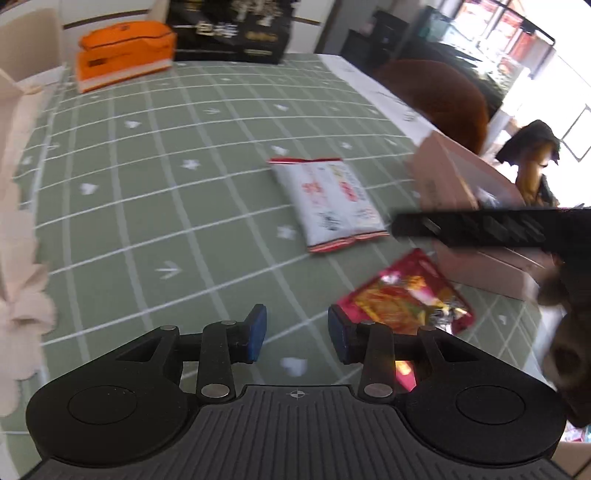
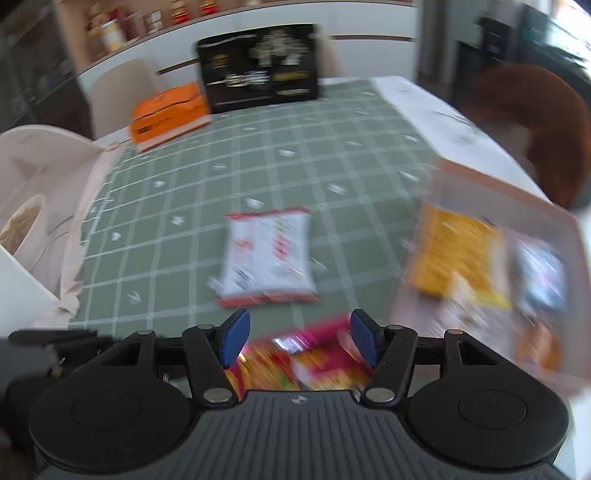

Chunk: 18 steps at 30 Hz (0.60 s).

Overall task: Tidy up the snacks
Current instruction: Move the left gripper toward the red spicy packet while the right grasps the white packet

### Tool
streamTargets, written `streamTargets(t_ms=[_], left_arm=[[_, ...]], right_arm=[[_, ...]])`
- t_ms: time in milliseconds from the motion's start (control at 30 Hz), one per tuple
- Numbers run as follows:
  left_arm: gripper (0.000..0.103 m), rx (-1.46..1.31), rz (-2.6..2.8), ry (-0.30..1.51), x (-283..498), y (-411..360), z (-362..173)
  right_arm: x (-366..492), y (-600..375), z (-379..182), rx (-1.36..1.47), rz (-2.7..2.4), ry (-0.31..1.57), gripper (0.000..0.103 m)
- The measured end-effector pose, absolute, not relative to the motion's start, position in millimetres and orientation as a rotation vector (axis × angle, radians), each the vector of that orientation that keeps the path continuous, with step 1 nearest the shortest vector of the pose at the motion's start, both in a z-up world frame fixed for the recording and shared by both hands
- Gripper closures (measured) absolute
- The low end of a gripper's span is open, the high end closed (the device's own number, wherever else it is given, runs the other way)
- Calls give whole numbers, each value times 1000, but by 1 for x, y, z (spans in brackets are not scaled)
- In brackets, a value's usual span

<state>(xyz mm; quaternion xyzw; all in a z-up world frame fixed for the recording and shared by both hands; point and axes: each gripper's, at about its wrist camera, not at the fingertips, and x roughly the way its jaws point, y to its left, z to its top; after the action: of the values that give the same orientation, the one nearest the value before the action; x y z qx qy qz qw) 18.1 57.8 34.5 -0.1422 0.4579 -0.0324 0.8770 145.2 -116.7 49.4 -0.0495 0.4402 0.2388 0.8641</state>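
A white snack packet (image 1: 330,201) with red ends lies flat on the green checked tablecloth (image 1: 166,206); it also shows in the right wrist view (image 2: 267,256). A red and yellow snack packet (image 1: 406,295) lies nearer, just right of my left gripper (image 1: 297,338), which is open and empty above the cloth. My right gripper (image 2: 297,339) is open, hovering over the red packet (image 2: 306,362). A pink cardboard box (image 2: 498,254) at the right holds a yellow packet (image 2: 454,254) and other snacks. The right gripper's body (image 1: 480,227) shows as a black bar in the left wrist view.
An orange box (image 1: 123,53) and a black printed box (image 1: 236,33) stand at the table's far edge. A brown chair (image 1: 439,96) is at the right. A cream lace-edged object (image 2: 33,206) sits at the left edge. The pink box (image 1: 465,206) stands right of the packets.
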Motion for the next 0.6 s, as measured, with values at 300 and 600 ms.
streamTargets(t_ms=[300, 600], left_arm=[[61, -348, -33, 940, -5, 82, 43], [61, -379, -7, 947, -17, 89, 37]], right_arm=[[225, -52, 13, -34, 468, 997, 32], [203, -27, -5, -255, 445, 1012, 25]])
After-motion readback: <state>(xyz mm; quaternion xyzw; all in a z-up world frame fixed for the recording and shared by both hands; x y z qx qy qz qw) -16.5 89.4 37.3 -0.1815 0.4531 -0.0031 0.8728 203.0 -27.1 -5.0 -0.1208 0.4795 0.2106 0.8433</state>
